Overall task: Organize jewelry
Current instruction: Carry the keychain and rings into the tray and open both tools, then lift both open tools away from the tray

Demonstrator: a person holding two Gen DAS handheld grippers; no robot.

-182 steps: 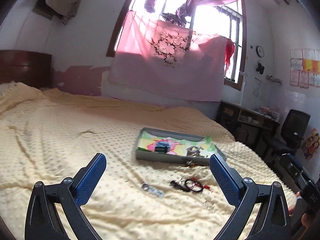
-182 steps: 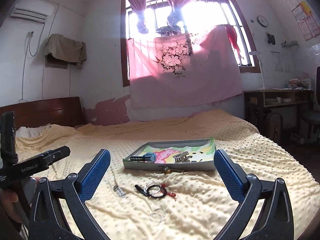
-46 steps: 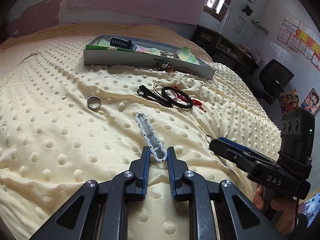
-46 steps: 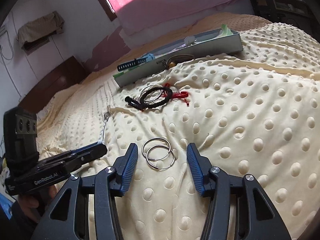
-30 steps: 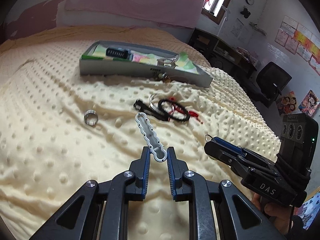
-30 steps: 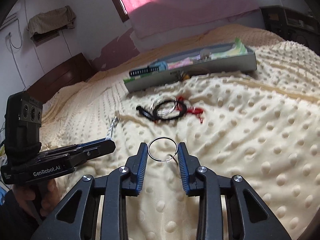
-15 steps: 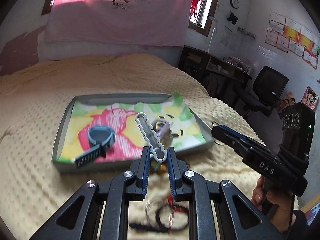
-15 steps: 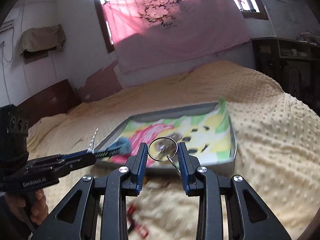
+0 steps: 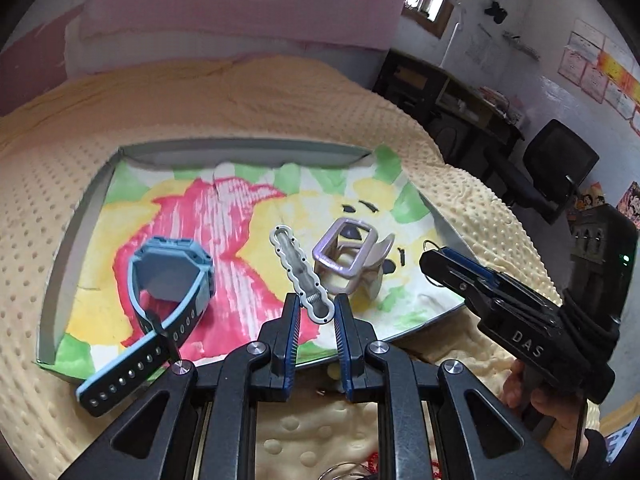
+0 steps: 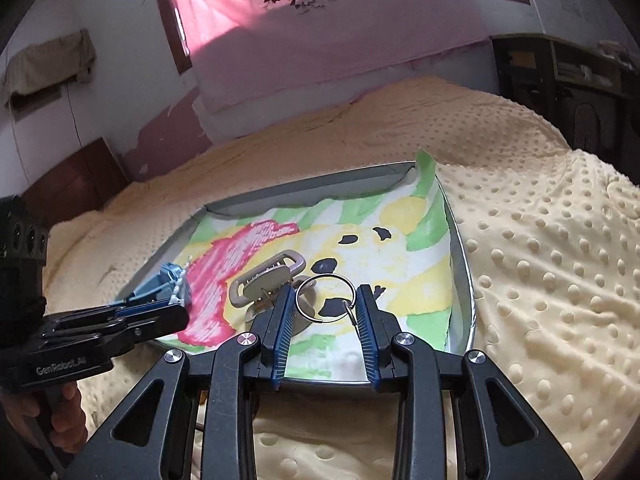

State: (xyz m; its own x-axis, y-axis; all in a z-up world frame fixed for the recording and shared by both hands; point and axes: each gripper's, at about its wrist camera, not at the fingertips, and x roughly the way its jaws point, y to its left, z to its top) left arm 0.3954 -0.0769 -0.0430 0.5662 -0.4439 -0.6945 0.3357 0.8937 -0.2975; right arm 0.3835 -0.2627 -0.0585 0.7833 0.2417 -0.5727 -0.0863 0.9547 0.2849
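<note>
With your left gripper (image 9: 316,316) clamping the white hair clip (image 9: 301,274) and right gripper (image 10: 325,306) pinching the ring (image 10: 325,294) above the tray (image 10: 460,264), lower both onto bare lining before releasing.

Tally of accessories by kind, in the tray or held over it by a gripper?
Watch, in the tray: 1
Claw hair clip, in tray: 1
White wavy hair clip, in left gripper: 1
Metal hoop rings, in right gripper: 1 pair
Total: 4
</note>
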